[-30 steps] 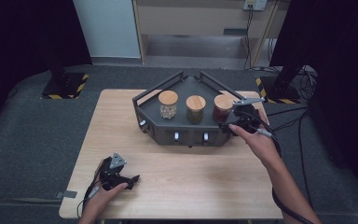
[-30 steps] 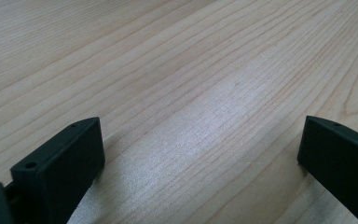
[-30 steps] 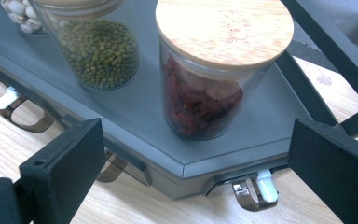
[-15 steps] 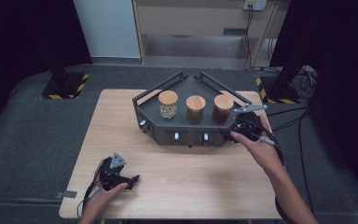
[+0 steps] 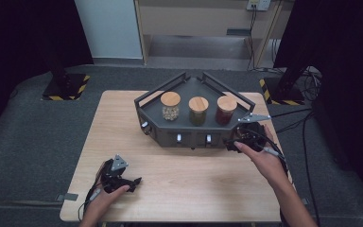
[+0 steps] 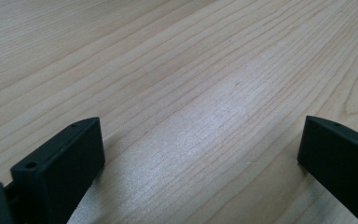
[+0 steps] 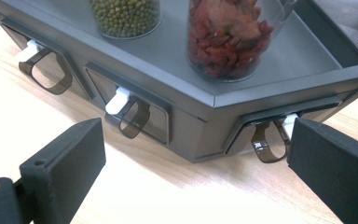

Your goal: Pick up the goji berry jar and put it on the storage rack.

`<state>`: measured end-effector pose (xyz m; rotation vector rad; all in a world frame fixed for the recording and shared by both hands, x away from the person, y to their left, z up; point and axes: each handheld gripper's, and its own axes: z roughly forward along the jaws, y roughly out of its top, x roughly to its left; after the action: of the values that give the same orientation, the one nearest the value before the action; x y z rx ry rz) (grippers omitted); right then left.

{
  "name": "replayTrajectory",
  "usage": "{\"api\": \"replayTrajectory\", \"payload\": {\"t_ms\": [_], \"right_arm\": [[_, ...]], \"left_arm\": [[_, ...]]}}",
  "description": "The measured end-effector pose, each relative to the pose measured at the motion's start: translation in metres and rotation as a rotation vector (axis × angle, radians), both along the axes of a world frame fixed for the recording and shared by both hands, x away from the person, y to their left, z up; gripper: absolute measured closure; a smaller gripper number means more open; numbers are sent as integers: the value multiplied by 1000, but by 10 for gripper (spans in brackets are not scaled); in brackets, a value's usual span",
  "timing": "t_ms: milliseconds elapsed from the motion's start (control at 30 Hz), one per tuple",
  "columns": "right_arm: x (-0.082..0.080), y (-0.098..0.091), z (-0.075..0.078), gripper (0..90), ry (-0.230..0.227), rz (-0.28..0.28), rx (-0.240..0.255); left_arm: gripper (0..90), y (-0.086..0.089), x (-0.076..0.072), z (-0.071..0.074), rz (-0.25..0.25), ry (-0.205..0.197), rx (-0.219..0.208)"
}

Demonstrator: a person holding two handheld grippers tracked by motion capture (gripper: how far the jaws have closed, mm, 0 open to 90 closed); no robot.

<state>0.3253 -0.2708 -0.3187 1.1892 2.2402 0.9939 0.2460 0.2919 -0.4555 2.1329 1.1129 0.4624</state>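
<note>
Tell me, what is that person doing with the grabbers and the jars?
A person holds a gripper in each hand. The right gripper, jaws open and holding nothing, is low at the dark rack's front right corner, near a drawer pull under the jar of red dried fruit. The left gripper rests open on the wooden table.

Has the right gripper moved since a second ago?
Yes. The right gripper has dropped from beside the red-filled jar toward the person, now low before the grey rack's right front corner.
</note>
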Motion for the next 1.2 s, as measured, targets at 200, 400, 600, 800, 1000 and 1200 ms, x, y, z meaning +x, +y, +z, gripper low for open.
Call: {"api": "replayTrajectory", "payload": {"t_ms": [200, 400, 600, 800, 1000, 1200], "right_arm": [[-6, -1, -5, 46, -1, 2, 1], [-10, -3, -11, 48, 6, 3, 4], [-13, -7, -18, 48, 12, 0, 5], [-17, -9, -22, 49, 19, -4, 7], [-21, -11, -28, 49, 25, -5, 15], [-26, -13, -32, 49, 26, -4, 19]], "left_arm": [[0, 0, 0, 0, 0, 0, 0], [0, 0, 0, 0, 0, 0, 0], [0, 0, 0, 0, 0, 0, 0], [0, 0, 0, 0, 0, 0, 0], [0, 0, 0, 0, 0, 0, 0], [0, 0, 0, 0, 0, 0, 0]]}}
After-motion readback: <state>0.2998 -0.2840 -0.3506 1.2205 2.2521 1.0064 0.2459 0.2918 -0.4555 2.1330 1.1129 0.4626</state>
